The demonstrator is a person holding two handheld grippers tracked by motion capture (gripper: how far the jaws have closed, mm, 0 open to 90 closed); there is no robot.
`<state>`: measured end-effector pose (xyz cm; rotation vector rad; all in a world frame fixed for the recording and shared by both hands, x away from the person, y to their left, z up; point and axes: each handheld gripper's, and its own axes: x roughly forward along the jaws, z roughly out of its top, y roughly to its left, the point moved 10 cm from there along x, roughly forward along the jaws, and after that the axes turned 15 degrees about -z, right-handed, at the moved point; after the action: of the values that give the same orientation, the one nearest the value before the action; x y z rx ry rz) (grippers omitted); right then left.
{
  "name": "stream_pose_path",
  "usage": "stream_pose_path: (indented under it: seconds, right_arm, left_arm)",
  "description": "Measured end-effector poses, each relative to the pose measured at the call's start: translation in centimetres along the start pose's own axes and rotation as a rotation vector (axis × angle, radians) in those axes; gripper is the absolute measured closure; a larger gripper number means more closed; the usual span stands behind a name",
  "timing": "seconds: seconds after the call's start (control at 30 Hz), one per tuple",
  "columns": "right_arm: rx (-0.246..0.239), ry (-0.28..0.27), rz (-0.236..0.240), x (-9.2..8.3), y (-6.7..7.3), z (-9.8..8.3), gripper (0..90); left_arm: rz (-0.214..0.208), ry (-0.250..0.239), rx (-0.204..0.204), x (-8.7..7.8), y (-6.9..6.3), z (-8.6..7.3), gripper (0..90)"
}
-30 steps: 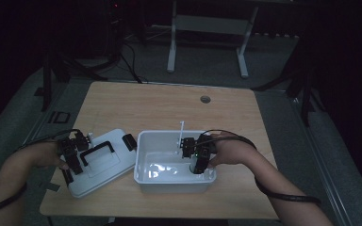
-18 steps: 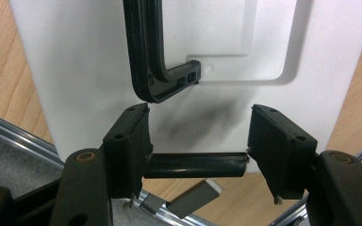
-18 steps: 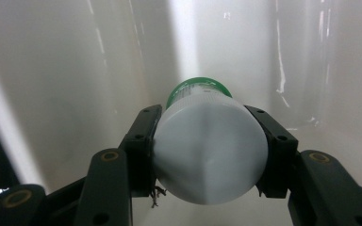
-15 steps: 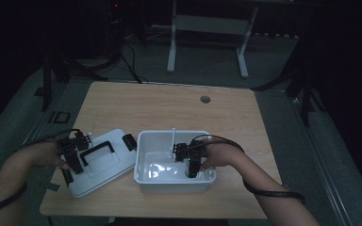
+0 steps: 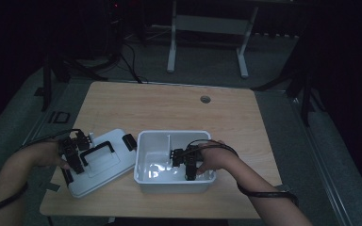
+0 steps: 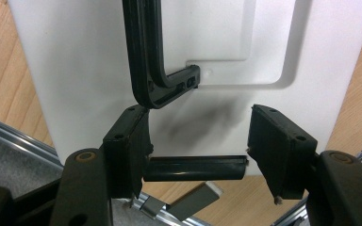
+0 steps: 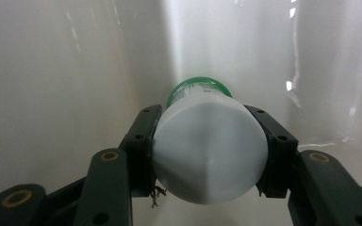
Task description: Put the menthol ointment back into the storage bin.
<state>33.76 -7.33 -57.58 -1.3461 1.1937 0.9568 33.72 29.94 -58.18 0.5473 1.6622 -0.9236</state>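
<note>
On the wooden counter (image 5: pixel 169 108), the right gripper (image 5: pixel 188 168) reaches down inside the white rectangular plastic bin (image 5: pixel 143 181), jaws clamped on a white cylindrical bottle with a green cap (image 7: pixel 209 150) between them. Just left of the bin, the left gripper (image 5: pixel 70 157) has its jaws closed on a black bar at the edge of the flat white plastic lid (image 5: pixel 99 176).

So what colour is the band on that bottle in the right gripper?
Green, on the white bottle; the right gripper view shows it best.

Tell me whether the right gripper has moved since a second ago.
Yes. The right gripper, shut on the white bottle, has sunk from the white bin rim deeper inside.
</note>
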Motion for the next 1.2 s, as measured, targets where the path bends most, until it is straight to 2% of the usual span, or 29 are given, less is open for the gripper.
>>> stream_pose_path:
  seconds: [0.13,0.37,0.43,0.53,0.6,0.73,0.8,0.97,1.1,1.2]
  right_arm:
    - [-0.005,0.024,-0.027,0.6,-0.2,-0.1,50.0]
    - [-0.002,0.023,-0.050,1.0,-0.4,0.4,49.9]
    - [-0.021,0.045,-0.073,1.5,-0.3,0.5,49.9]
    - [-0.021,0.059,-0.066,2.1,-0.1,0.4,49.9]
    - [-0.007,0.050,-0.056,2.0,-0.2,0.5,49.9]
    - [-0.013,0.061,-0.058,2.1,-0.3,0.3,49.6]
    - [-0.005,0.054,-0.048,1.8,-0.2,0.5,44.5]
    - [-0.021,0.041,-0.056,0.7,-0.5,0.5,43.4]
    - [-0.005,0.028,-0.067,-0.3,-0.8,0.5,42.8]
    - [0.009,0.009,-0.074,-1.7,-1.2,0.3,42.8]
  left_arm:
    - [0.001,0.000,0.001,0.0,0.0,0.0,39.1]
    - [-0.001,0.002,0.002,0.0,0.0,0.0,39.1]
    - [-0.001,0.001,0.002,0.0,0.0,0.0,39.1]
    - [-0.003,0.002,0.003,0.1,0.0,0.0,39.1]
    - [-0.003,0.003,0.000,0.1,0.0,-0.1,39.1]
    - [-0.007,0.000,0.002,0.2,0.0,-0.1,39.1]
    - [-0.006,-0.003,0.000,0.1,-0.1,-0.1,39.1]
    - [-0.002,-0.002,0.004,-0.1,-0.1,-0.1,39.1]
    - [0.001,-0.001,0.005,-0.2,-0.1,0.0,39.1]
    - [0.000,-0.004,0.006,-0.1,-0.1,0.1,39.1]
